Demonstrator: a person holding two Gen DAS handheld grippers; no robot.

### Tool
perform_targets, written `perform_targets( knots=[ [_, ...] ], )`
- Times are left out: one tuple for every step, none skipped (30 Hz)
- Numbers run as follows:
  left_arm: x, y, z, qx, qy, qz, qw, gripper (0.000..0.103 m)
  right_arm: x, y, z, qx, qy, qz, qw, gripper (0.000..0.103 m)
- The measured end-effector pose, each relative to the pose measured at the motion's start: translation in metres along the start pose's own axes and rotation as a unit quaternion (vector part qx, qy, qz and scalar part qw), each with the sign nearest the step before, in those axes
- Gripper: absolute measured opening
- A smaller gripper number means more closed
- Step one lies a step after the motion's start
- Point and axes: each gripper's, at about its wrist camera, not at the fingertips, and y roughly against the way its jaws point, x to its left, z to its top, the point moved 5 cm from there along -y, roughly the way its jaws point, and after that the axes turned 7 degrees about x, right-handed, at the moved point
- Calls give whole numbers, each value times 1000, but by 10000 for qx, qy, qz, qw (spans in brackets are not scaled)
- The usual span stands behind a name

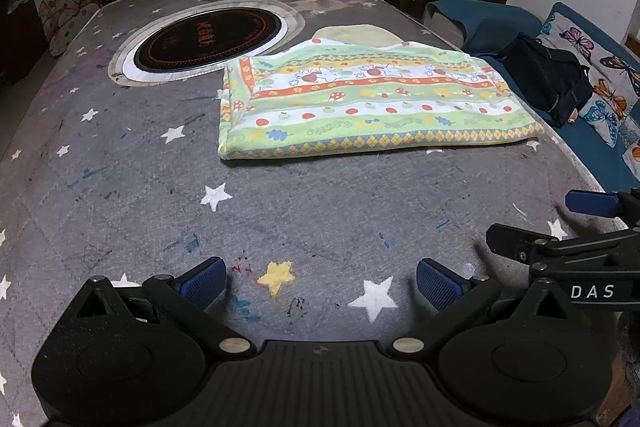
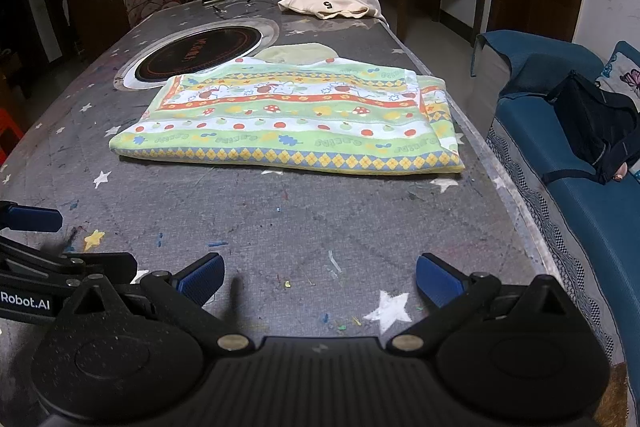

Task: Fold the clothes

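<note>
Left wrist view: the left gripper [image 1: 320, 281] was held with jaws apart, empty, over the table [image 1: 120, 187]. The right gripper [image 2: 320, 279] was likewise spread and empty. The folded cloth [image 1: 372, 103] lay ahead near the right edge, well apart from both.

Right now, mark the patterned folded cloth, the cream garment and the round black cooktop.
patterned folded cloth [image 1: 372, 107], left wrist view, middle of its top face
cream garment [image 2: 332, 5], right wrist view, by the printed number
round black cooktop [image 1: 206, 37], left wrist view, centre of the black disc
</note>
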Motion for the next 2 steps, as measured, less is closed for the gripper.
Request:
perform_targets(
  knots=[
    [0, 0, 0, 0, -4, 6, 10000, 103, 0, 0, 0, 1, 3, -4, 10000, 103],
    [-1, 0, 0, 0, -8, 11, 10000, 103, 0, 0, 0, -1, 5, -7, 10000, 103]
  ],
)
